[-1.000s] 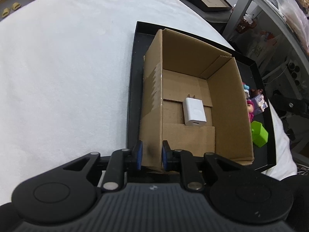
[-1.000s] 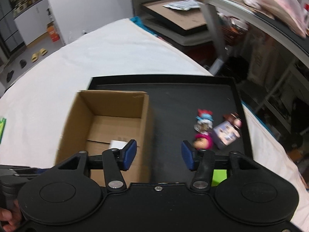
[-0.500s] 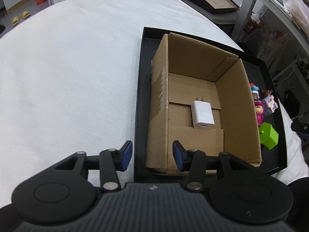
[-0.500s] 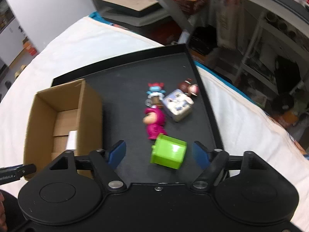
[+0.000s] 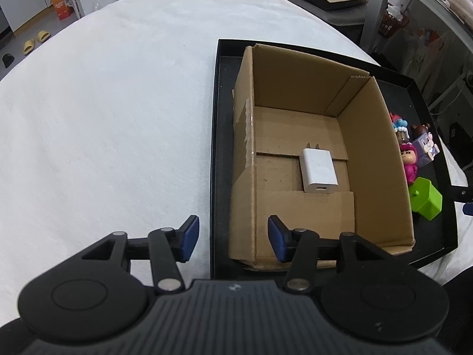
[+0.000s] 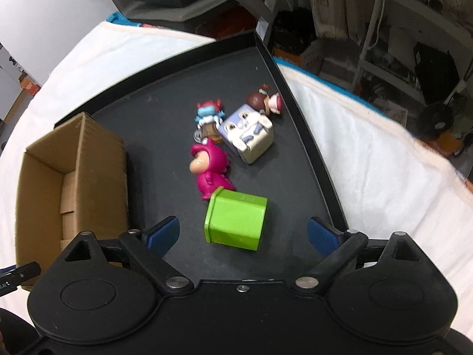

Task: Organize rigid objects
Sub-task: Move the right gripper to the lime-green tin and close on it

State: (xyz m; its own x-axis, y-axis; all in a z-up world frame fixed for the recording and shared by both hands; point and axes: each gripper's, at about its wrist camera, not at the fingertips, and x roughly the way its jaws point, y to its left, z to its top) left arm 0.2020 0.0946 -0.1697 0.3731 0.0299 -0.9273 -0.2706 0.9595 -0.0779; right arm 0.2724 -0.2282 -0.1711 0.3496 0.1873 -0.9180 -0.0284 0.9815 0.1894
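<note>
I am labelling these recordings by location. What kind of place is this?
Probably a workshop or storage room, not a home: cluttered metal shelving, a white-covered table, and a black tray set out with toys.

White cloth-covered table (image 5: 103, 118); cluttered metal shelving (image 6: 414, 29) right; grey floor (image 5: 17, 41), yellow slippers (image 5: 35, 41) far left

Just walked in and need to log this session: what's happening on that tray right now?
A person holds a gripper in each hand, sorting small items into a cardboard box on a black tray. So far only a white charger lies inside. The right gripper, open, hovers over a green box, with the pink figure and other toys beyond. The left gripper is open and empty near the box's corner.
</note>
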